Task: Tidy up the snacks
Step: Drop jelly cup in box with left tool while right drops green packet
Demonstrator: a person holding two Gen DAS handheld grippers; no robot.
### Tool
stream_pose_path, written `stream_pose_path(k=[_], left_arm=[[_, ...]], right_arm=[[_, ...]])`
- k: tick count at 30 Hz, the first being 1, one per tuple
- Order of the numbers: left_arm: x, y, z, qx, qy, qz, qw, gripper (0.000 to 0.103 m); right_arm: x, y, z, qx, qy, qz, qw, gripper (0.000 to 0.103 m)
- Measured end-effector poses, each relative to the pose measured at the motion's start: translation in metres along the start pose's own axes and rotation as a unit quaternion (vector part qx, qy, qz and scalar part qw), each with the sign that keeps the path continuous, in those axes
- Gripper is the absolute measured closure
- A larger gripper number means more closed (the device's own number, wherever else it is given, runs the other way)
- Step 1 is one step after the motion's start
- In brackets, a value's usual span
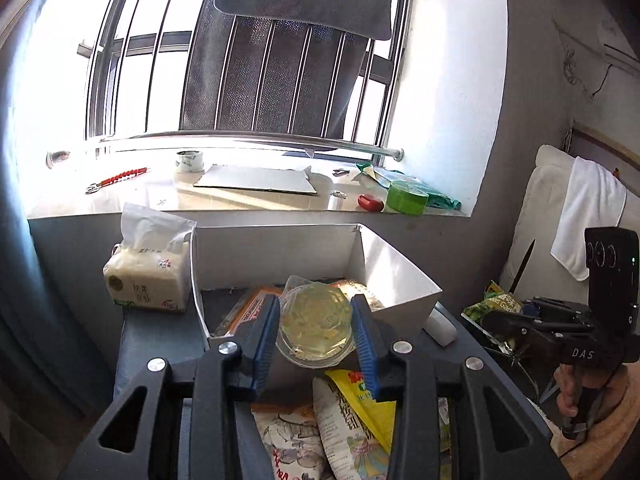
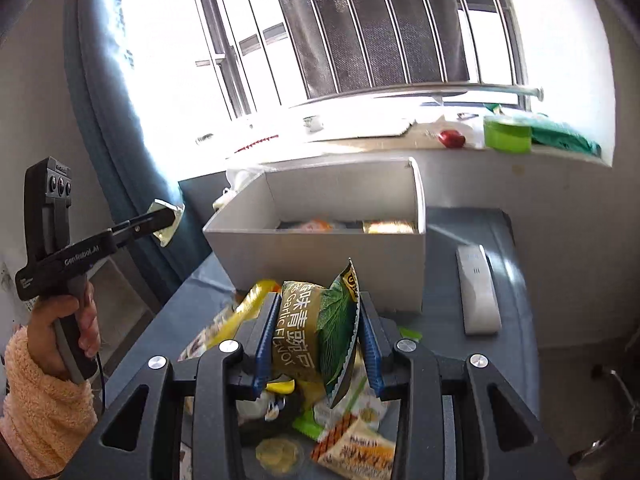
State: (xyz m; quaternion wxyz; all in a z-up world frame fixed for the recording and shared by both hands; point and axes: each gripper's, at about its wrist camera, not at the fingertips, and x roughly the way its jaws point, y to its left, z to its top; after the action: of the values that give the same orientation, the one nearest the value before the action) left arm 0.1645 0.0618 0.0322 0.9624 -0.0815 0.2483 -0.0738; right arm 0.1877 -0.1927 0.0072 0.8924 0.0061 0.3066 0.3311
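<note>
Blue-padded fingers of the left gripper are clamping a clear jelly cup, holding it above the near edge of the white box on the desk. Fingers of the right gripper are pinching a green garlic-pea packet — loose snack packets are lying beneath, at the desk's near edge — while a white remote is resting beside the box.

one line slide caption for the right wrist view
Right gripper clamps a green garlic-flavour snack packet in front of the white box, loose snacks scattered below.
</note>
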Motion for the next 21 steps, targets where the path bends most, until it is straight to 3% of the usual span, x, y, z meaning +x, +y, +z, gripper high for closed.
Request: stream_pose_path(k=[4,8,16,17,18,19,20,21], left_arm=[[0.034,0.007,0.023,-0.026,0.012,-0.003,0.9996,0.063],[0.074,0.015,0.038,-0.023,0.035,0.023,0.9989,0.063],[0.119,0.028,0.04,-0.032,0.073,0.053,0.9954,0.061],[0.119,0.032,0.04,-0.043,0.074,0.057,0.9947,0.042],[0.117,0.035,0.04,-0.054,0.077,0.056,0.994,0.006],[0.113,0.038,0.04,-0.063,0.068,0.059,0.9939,0.001],[0.107,0.039,0.04,-0.063,0.062,0.064,0.994,0.0],[0.103,0.039,0.041,-0.058,0.06,0.067,0.9943,0.0]], right_arm=[[0.031,-0.006,0.05,0.005,-0.01,0.006,1.0,0.062],[0.068,-0.006,0.085,-0.028,-0.008,-0.022,0.999,0.062],[0.133,-0.048,0.104,0.039,0.057,-0.058,0.996,0.062],[0.137,-0.054,0.103,0.046,0.06,-0.051,0.996,0.06],[0.139,-0.058,0.101,0.052,0.065,-0.042,0.996,0.046],[0.141,-0.062,0.101,0.057,0.071,-0.037,0.995,0.029],[0.14,-0.065,0.099,0.066,0.069,-0.033,0.995,0.0],[0.135,-0.067,0.098,0.075,0.054,-0.024,0.995,0.0]])
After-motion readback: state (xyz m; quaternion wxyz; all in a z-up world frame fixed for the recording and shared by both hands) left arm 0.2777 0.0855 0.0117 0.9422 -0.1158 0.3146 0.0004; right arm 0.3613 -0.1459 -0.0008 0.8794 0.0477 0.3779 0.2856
